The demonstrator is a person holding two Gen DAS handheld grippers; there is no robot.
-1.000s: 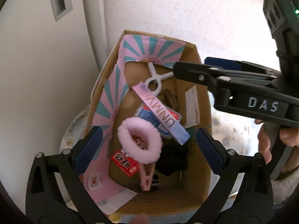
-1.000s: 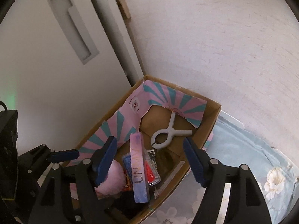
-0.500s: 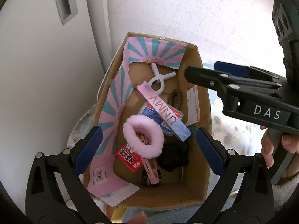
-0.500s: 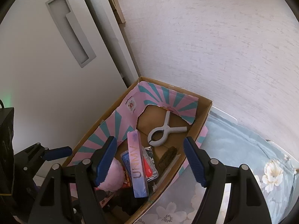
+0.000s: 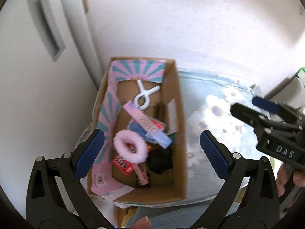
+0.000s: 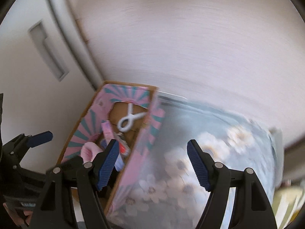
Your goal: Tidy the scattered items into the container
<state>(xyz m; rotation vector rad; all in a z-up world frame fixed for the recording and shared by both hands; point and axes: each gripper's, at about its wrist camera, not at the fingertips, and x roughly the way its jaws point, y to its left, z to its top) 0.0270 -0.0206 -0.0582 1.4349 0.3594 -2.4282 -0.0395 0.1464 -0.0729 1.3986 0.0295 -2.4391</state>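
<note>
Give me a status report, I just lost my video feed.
Left claw open, empty, over cardboard box. Right claw open, empty, over floral cloth. Pink scrunchie, white clip in box. Nothing blocking.

Bright, seemingly daylit; motion-blurred fisheye.

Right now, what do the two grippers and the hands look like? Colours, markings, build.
Both are matte black plastic, two-finger designs. The left gripper has ribbed blue pads, silver pivot pins and triangular cut-outs in the finger arms. The right gripper is built the same; from the left view its body carries white "DAS" lettering. Bare fingers grip the handle; no sleeve or cable is visible.
</note>
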